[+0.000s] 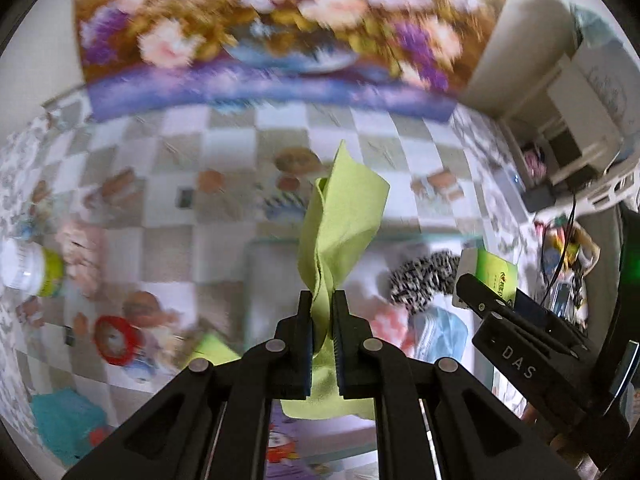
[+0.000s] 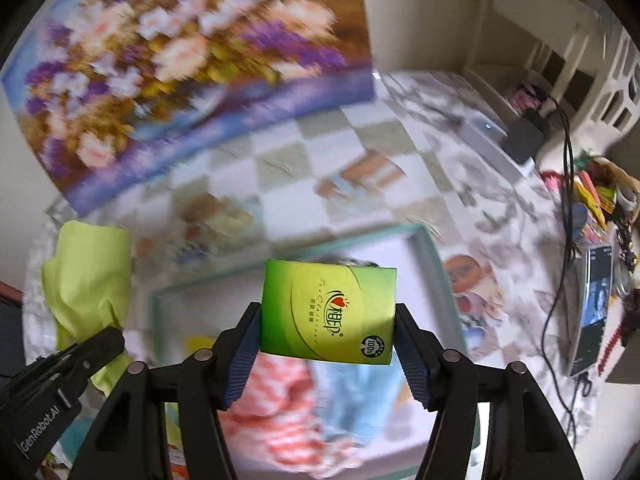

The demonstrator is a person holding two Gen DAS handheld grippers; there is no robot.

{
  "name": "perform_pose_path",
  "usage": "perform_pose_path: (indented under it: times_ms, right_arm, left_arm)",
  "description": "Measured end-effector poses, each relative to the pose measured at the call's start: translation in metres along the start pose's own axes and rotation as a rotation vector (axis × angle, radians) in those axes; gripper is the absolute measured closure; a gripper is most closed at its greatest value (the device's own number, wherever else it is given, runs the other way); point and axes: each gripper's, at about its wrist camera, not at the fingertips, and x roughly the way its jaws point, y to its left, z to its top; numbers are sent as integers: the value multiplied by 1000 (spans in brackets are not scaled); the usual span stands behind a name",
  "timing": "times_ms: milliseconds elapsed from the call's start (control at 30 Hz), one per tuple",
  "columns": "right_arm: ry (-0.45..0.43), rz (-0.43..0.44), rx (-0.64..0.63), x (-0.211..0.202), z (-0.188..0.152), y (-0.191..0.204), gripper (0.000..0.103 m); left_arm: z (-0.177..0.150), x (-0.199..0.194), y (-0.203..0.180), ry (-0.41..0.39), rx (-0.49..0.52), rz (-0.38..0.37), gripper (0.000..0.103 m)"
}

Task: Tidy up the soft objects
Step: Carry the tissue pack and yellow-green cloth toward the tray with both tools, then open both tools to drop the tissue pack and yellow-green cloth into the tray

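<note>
Plainly, "100%" marks the green packet [image 2: 328, 312]; other print unreadable.

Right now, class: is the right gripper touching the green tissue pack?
Touching. The right wrist view shows the right gripper with both pads pressed against the green tissue pack's sides.

I see desk [image 2: 360, 136] under checkered patterned cloth. On it: teal-rimmed tray [image 2: 424, 236], floral painting [image 2: 180, 60] at back, red ring [image 1: 116, 340], white bottle [image 1: 24, 266].
</note>
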Motion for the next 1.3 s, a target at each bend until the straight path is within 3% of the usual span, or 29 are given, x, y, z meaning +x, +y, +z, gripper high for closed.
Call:
perform_pose_path:
  times_ms: [300, 400, 467, 533, 700, 833, 1133, 1300]
  right_arm:
    - [102, 0, 38, 30, -6, -26, 36]
    - [107, 7, 40, 32, -7, -26, 36]
    - [108, 13, 38, 31, -6, -25, 36]
    - [108, 8, 33, 30, -6, -24, 35]
    - [100, 6, 19, 27, -4, -19, 35]
    - [99, 11, 15, 27, -4, -14, 34]
    - [73, -2, -35, 23, -2, 9, 25]
    - [32, 5, -75, 17, -1, 30, 9]
  left_arm:
    - [-4, 51, -16, 117, -43, 0, 93]
    - [-4, 52, -18, 118, -38, 10, 85]
    - [-4, 49, -17, 113, -47, 14, 63]
    - [-3, 46, -16, 104, -55, 17, 54]
    - [-3, 36, -10, 70, -52, 54, 52]
    - [-5, 28, 2, 34, -70, 86, 37]
    - [-34, 16, 61, -37, -206, 164, 29]
    - [-48, 4, 93, -67, -263, 201, 29]
